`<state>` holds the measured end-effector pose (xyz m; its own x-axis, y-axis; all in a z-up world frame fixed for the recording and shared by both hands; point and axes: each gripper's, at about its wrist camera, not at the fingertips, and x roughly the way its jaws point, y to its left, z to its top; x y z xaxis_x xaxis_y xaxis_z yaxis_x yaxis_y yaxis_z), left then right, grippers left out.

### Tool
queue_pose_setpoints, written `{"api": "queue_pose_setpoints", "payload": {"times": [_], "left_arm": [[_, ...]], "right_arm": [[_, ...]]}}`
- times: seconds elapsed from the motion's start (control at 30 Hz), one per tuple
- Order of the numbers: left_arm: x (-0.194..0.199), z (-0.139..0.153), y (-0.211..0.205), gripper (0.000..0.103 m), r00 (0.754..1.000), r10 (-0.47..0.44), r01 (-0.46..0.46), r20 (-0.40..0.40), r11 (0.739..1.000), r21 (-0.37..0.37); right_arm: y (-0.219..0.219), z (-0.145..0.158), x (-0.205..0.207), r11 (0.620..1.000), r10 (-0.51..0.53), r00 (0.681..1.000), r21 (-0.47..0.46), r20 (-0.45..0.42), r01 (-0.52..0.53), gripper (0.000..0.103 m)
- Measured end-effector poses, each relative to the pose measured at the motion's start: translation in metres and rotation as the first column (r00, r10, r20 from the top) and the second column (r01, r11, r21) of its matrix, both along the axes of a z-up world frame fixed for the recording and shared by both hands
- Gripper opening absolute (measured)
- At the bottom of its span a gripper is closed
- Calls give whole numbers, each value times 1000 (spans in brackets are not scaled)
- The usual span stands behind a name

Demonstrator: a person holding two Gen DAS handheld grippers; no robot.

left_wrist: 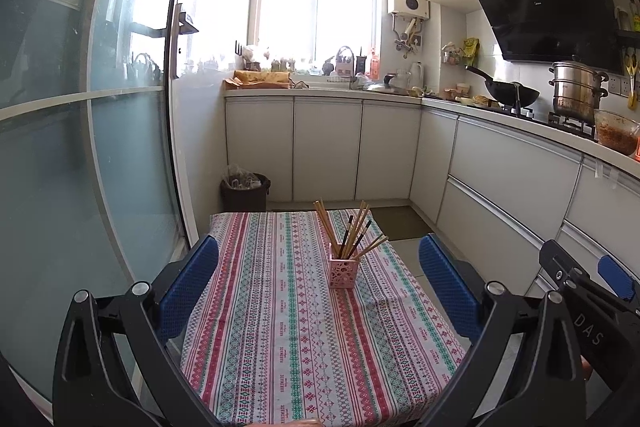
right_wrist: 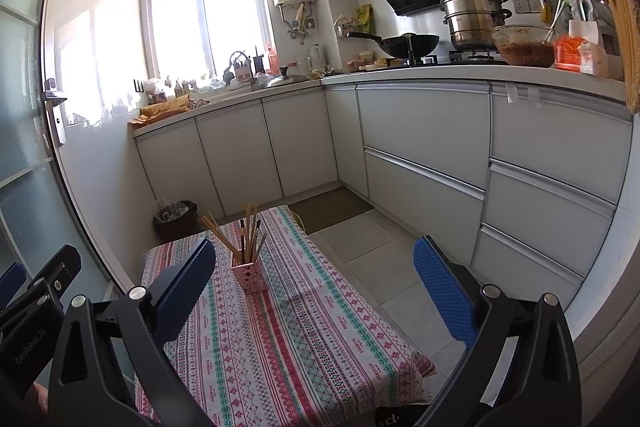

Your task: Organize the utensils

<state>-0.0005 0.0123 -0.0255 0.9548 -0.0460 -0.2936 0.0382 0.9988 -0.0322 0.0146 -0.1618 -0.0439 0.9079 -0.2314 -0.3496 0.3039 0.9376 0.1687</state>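
Observation:
A pink perforated holder (left_wrist: 343, 271) stands on the striped tablecloth (left_wrist: 288, 327) and holds several wooden and dark chopsticks (left_wrist: 350, 229) fanned upward. It also shows in the right wrist view (right_wrist: 249, 277) with the chopsticks (right_wrist: 244, 231). My left gripper (left_wrist: 320, 291) is open and empty, held above the near part of the table, short of the holder. My right gripper (right_wrist: 316, 291) is open and empty, to the right of the left one; its blue pad (left_wrist: 616, 277) shows at the left wrist view's right edge.
A dark trash bin (left_wrist: 245, 191) stands beyond the table by the glass door (left_wrist: 100, 147). White cabinets (right_wrist: 420, 155) run along the back and right, with a wok (right_wrist: 404, 45), a steamer pot (right_wrist: 472, 17) and a bowl (right_wrist: 524, 45) on the counter.

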Motion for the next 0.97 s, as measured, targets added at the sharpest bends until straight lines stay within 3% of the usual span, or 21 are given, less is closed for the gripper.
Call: {"api": "queue_pose_setpoints", "payload": {"times": [0.47, 0.5, 0.57, 0.63, 0.7, 0.73, 0.8, 0.9, 0.97], "left_arm": [[-2, 0, -2, 95, 1000, 14, -15, 21, 1000, 21], [-3, 0, -2, 91, 1000, 12, -12, 28, 1000, 18], [-1, -1, -2, 69, 1000, 4, -5, 22, 1000, 15], [-1, -2, -1, 65, 1000, -7, 7, 23, 1000, 4], [1, -2, 1, 51, 1000, 9, -9, 18, 1000, -11], [2, -1, 4, 52, 1000, 6, -5, 15, 1000, -31], [2, 0, 5, 84, 1000, 20, -20, 14, 999, -25], [0, 0, 3, 97, 999, 21, -21, 24, 1000, -13], [-1, -1, 0, 96, 1000, 14, -14, 24, 1000, -2]], "right_arm": [[1, 1, -2, 1000, 9, 1000, 2, 1, -9, 97], [1, 1, -2, 1000, 8, 1000, 3, 1, -8, 97], [2, 1, -3, 1000, 8, 1000, 5, 2, -8, 97], [2, 2, -3, 1000, 9, 1000, 4, 1, -9, 97], [1, 2, -3, 1000, 7, 1000, 4, 3, -7, 97], [1, 3, -2, 1000, 8, 1000, 4, 2, -8, 97], [1, 2, -2, 1000, 5, 1000, 7, 5, -5, 97], [1, 2, -3, 1000, 8, 1000, 8, 5, -8, 97], [1, 2, -3, 1000, 11, 1000, 8, 4, -11, 97]]}}
